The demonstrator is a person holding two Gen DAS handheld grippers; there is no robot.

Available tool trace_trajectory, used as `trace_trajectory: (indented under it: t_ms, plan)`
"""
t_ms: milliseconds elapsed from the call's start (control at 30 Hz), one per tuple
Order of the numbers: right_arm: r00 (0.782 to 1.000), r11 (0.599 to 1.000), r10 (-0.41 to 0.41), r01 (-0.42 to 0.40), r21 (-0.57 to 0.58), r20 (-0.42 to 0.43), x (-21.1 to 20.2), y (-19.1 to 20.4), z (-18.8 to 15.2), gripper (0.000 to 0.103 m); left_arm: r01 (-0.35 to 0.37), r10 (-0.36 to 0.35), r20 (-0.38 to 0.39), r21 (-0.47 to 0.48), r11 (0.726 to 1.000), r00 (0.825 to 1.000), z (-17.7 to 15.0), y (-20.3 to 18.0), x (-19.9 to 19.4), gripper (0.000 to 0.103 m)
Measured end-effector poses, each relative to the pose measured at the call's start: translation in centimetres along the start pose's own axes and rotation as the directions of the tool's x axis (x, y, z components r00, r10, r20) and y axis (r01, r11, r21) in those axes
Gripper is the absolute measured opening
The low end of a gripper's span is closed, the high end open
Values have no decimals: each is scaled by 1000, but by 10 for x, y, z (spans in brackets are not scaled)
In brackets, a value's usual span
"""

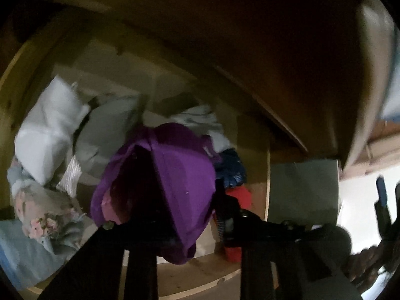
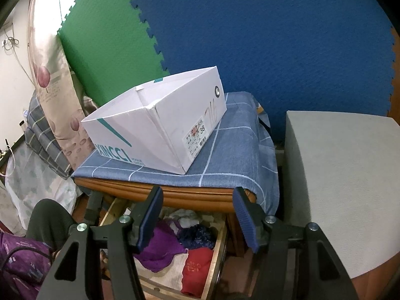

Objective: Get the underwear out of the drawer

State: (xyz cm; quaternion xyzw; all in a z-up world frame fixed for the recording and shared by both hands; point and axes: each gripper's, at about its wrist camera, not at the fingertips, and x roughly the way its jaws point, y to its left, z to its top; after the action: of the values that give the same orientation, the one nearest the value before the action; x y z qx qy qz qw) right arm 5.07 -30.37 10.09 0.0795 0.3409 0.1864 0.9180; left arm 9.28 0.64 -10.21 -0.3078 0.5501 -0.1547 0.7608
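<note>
Down inside the wooden drawer (image 1: 252, 195), the left gripper (image 1: 160, 197) is clamping the purple underwear (image 1: 182, 170); the right gripper (image 2: 197, 222) is hovering above, fingers apart. Next, probably: lifting it clear.

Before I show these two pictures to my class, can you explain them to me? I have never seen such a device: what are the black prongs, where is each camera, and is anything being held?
There is no robot here. A person holds a hand tool in each hand, each with two fingers that pinch, and a wide-angle camera on each tool looks along its fingers.

The darker picture comes from the left gripper, reaching down into an open wooden drawer of clothes. Its jaws are shut on the purple underwear, which drapes over the fingers. A red garment and a dark blue one lie beside it.

The brighter picture comes from the right gripper, which hangs open and empty above the same drawer. Beyond it an open white shoebox stands on a blue checked cloth covering the cabinet top.
</note>
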Motion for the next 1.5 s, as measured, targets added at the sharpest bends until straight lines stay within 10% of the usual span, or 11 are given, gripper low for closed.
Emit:
trace_trajectory:
  t_ms: [633, 1033, 1500]
  plan:
    - [1000, 1000, -5, 5, 18, -2, 1, -6, -1, 59, 73, -90, 89, 186, 980, 992, -28, -52, -92, 13]
    - [1000, 1000, -8, 8, 18, -5, 1, -6, 0, 59, 128, -192, 181, 315, 940, 965, -40, -102, -217, 13]
    - [1000, 999, 9, -9, 35, 11, -1, -10, -1, 59, 149, -320, 312, 466, 872, 895, 64, -218, -332, 13]
